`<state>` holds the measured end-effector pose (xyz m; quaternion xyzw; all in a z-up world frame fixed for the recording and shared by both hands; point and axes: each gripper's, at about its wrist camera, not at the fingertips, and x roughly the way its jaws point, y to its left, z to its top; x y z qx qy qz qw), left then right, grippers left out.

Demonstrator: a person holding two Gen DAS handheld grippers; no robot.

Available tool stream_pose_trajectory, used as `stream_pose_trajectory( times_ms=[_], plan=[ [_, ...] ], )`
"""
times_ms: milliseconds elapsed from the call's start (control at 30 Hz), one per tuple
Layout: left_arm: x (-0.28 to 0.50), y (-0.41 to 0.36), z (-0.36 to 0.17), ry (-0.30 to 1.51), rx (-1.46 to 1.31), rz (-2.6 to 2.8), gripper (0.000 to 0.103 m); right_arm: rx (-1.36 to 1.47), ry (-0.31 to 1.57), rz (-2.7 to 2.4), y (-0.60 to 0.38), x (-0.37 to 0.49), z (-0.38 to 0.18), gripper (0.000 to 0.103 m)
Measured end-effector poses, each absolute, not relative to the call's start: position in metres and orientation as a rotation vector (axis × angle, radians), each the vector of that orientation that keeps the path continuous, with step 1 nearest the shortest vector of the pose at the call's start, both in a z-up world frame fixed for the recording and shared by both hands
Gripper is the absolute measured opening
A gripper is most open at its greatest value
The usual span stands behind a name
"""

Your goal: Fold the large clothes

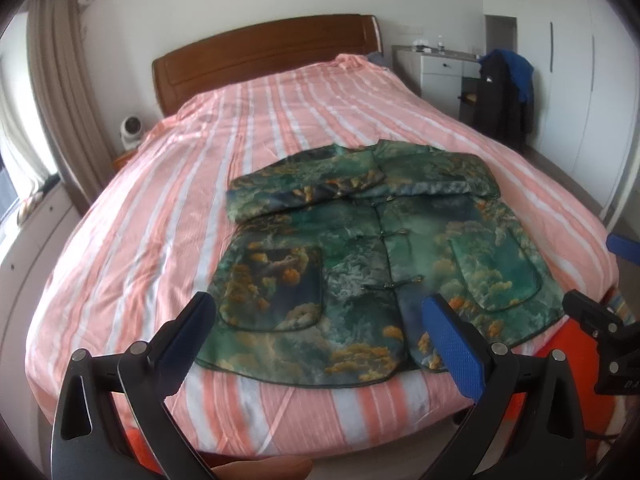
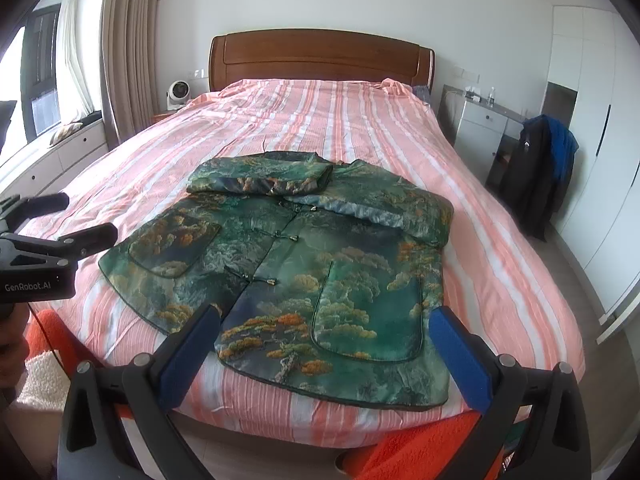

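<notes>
Legibly, "GenRobot.AI" on left gripper [image 2: 64,220], jacket [image 2: 288,264]

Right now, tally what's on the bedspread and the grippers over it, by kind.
Green patterned jacket, both sleeves folded across its chest: 1
Patch pockets on it: 2
Open grippers at its hem: 2, left and right
Total: 5, all on or above the pink striped bedspread

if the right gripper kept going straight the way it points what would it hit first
Probably the green landscape-print padded jacket lying on the bed, around its near right pocket; the open right gripper frames that area with nothing in between, though depth is uncertain.
</notes>
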<state>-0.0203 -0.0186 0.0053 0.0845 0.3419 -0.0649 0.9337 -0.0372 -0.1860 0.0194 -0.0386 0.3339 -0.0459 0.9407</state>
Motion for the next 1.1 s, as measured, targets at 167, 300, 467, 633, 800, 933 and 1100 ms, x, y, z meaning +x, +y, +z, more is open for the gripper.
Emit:
stream_pose_trajectory(
  times_ms=[167,300,467,633,800,933,1100],
  plan=[
    [-0.021,-0.024,0.003,0.724,0.166,-0.181,0.103,-0.064,0.700,-0.099,-0.191,-0.039,0.013,0.103],
    [-0.019,-0.032,0.000,0.755,0.182,-0.204,0.103,-0.049,0.702,-0.110,-0.195,-0.041,0.013,0.103],
    [-0.022,-0.035,0.001,0.756,0.187,-0.218,0.103,-0.044,0.704,-0.126,-0.195,-0.041,0.016,0.103],
    [-0.020,-0.030,0.002,0.762,0.172,-0.208,0.103,-0.045,0.704,-0.125,-0.196,-0.042,0.017,0.103],
    [-0.019,-0.029,0.001,0.759,0.178,-0.201,0.103,-0.045,0.707,-0.132,-0.196,-0.042,0.018,0.103],
    [-0.019,-0.029,0.001,0.763,0.178,-0.203,0.103,-0.041,0.718,-0.138,-0.197,-0.042,0.017,0.103],
    [-0.019,-0.028,0.001,0.759,0.177,-0.203,0.103,-0.044,0.715,-0.137,-0.197,-0.044,0.017,0.103]
  ],
)
